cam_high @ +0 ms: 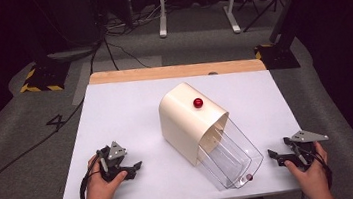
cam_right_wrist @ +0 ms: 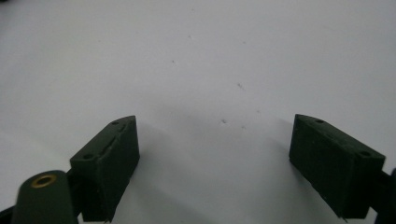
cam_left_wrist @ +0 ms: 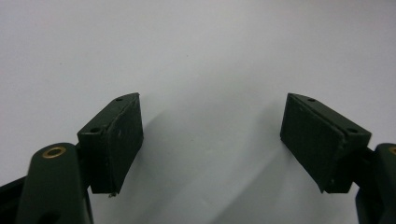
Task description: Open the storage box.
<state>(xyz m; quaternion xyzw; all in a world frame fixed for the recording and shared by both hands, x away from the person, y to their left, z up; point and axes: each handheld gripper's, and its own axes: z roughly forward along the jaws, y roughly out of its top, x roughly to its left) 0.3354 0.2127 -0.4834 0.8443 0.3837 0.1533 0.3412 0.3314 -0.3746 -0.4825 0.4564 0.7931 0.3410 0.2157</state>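
On the white table (cam_high: pixel 131 114), a cream container (cam_high: pixel 189 120) lies between both wide-open grippers (cam_high: pixel 134 168) (cam_high: pixel 273 156)

In the high view, both forearms are cut off by the bottom edge. A small dark red object (cam_high: pixel 249 176) at the clear container's (cam_high: pixel 231 156) lower rim, near the tabletop's (cam_high: pixel 126 115) front edge, is too small to be identified.

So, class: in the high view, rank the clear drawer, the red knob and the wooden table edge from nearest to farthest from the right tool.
1. Clear drawer, just left of the right tool.
2. Red knob, on the cream housing.
3. Wooden table edge, at the far side.
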